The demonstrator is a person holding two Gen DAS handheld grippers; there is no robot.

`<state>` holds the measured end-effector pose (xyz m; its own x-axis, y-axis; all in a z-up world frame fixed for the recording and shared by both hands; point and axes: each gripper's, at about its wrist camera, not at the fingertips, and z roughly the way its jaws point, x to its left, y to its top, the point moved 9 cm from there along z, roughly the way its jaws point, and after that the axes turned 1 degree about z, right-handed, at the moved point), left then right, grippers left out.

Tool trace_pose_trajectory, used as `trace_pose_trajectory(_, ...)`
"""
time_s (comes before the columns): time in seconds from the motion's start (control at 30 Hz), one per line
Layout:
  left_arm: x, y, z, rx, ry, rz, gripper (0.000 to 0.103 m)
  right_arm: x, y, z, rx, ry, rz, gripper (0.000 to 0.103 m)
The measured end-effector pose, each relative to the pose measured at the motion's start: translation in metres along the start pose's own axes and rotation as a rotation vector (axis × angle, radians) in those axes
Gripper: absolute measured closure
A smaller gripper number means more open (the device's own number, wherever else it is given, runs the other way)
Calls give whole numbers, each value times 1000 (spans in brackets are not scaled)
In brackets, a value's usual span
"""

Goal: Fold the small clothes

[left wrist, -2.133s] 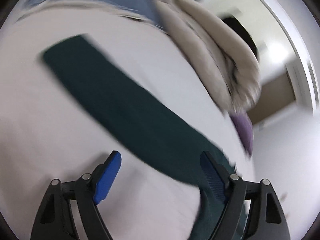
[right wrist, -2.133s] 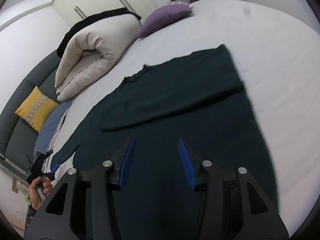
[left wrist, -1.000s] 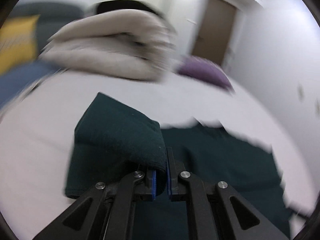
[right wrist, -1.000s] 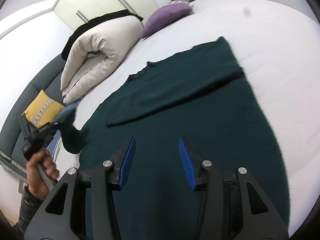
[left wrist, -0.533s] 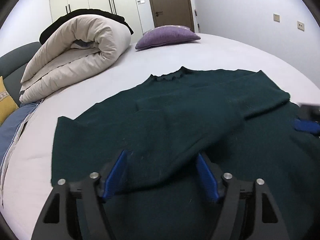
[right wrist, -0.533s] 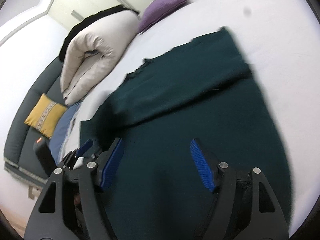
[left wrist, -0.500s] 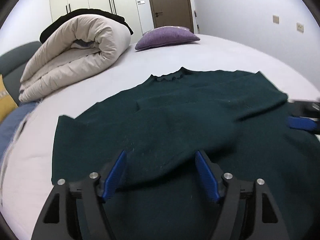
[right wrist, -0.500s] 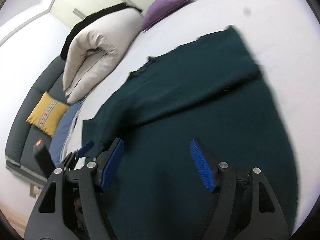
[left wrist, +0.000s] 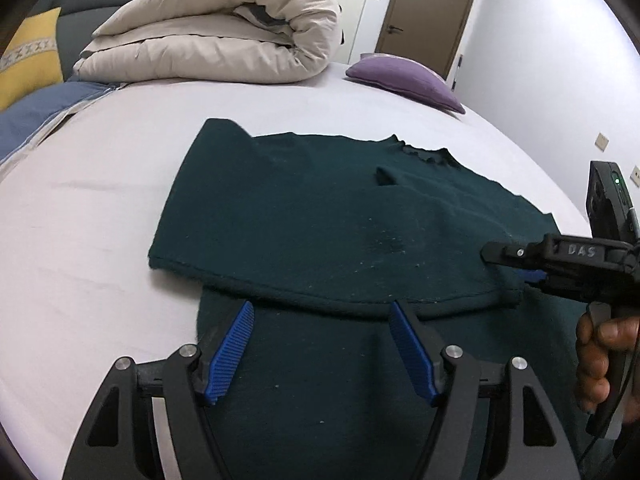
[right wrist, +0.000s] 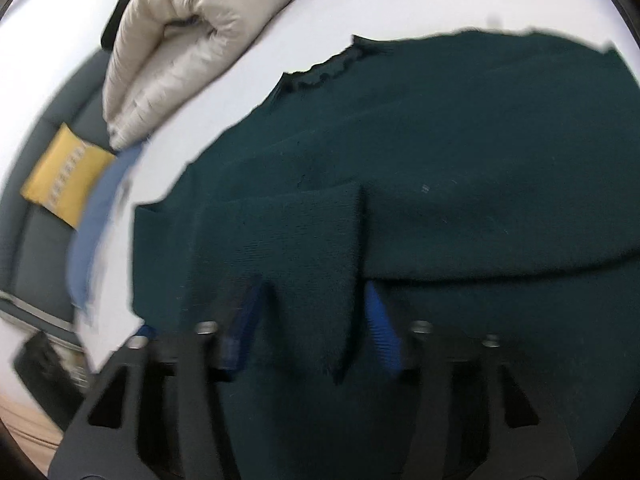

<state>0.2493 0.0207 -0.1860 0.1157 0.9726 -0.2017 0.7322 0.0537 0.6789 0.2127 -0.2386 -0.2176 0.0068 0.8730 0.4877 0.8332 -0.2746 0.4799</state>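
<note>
A dark green sweater (left wrist: 328, 224) lies flat on the white bed (left wrist: 88, 240), with both sleeves folded across its chest. My left gripper (left wrist: 322, 344) is open and empty, just above the sweater's lower body, near the folded sleeve's edge. My right gripper (right wrist: 312, 320) is open, and the cuff end of a folded sleeve (right wrist: 316, 264) lies between its fingers. In the left wrist view the right gripper (left wrist: 524, 268) sits at the sleeve's right end, held by a hand (left wrist: 604, 360).
A rolled beige duvet (left wrist: 224, 36) and a purple pillow (left wrist: 404, 80) lie at the head of the bed. A yellow cushion (left wrist: 28, 56) and a blue cloth (left wrist: 40, 108) are at the left. A brown door (left wrist: 428, 12) is behind.
The left gripper carried the left sleeve over the chest, let it go and opened. The right gripper moved in low over the sleeve's cuff, with its jaws wider.
</note>
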Motion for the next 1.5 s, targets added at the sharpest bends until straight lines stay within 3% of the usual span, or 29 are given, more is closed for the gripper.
trace_pose_trajectory(0.1,1,1,-3,-12,-15,-12,31,16,-4,-5,-12,-23,-63,94)
trace_pose_trajectory(0.17,2,2,-4,-19,-23,-25,31,30,-1,-20,-50,-36,-134,95)
trace_pose_trajectory(0.37,12,15,-15,-60,-44,-88,31,52,32,-63,-162,-43,-261,96)
trace_pose_trajectory(0.6,47,51,-9,-85,41,-105,30,-12,83,-68,-197,-86,-191,96)
trace_pose_trajectory(0.77,66,71,17,-44,76,-121,30,-48,89,-39,-155,-93,-162,96)
trace_pose_trajectory(0.9,72,82,35,-24,124,-102,30,-63,84,-13,-123,-108,-143,90)
trace_pose_trajectory(1.0,70,90,54,2,165,-60,30,-71,80,-4,-107,-73,-97,79)
trace_pose_trajectory(1.23,75,98,99,61,267,-26,29,-67,81,-2,-113,24,-44,74)
trace_pose_trajectory(1.27,77,98,102,58,275,-26,29,-69,81,0,-114,15,-36,77)
trace_pose_trajectory(1.3,78,98,104,52,284,-18,29,-72,81,3,-109,-6,-36,88)
trace_pose_trajectory(1.5,86,95,111,38,265,-19,27,-86,82,4,-148,-56,1,97)
